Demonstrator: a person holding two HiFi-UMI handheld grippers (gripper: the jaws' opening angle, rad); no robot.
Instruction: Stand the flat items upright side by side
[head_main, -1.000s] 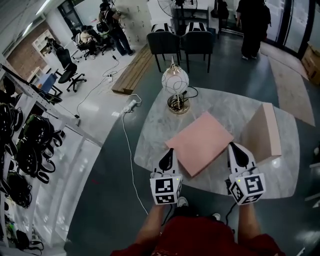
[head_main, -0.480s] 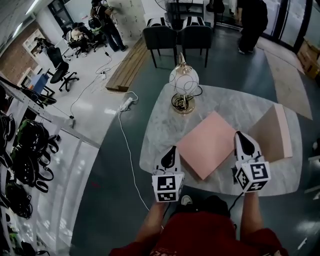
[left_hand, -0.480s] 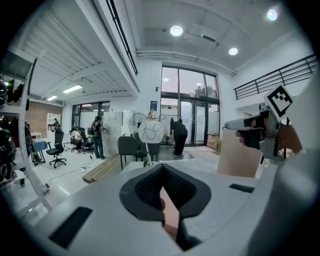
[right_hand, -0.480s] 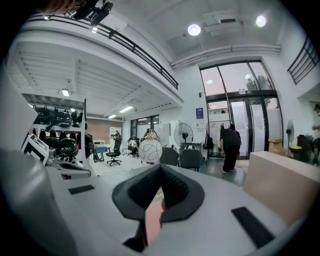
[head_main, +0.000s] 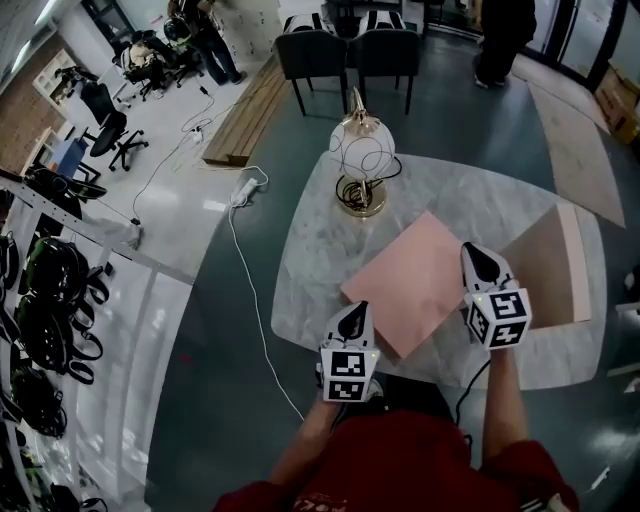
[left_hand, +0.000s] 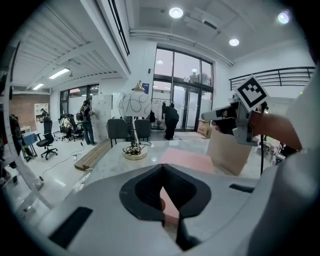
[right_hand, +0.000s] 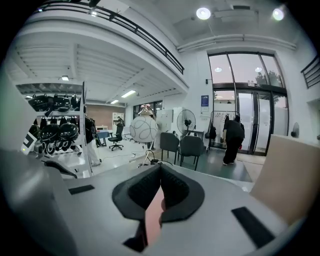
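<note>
Within the last second both grippers are closing in on the pink board (head_main: 405, 280), which is lying flat on the bench (head_main: 310, 250). The left gripper (head_main: 352, 320) is pinching the board's near corner and the right gripper (head_main: 477, 260) its right edge, each with its jaws drawn nearly together on the thin pink rim. The grasp is probably being secured for tipping. A tan board (head_main: 540, 262) is standing upright just right of the right gripper.

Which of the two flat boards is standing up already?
The beige flat board on the right of the marble table stands on its edge. The pink square board lies flat, pinched by the left tongs and right tongs.
</note>
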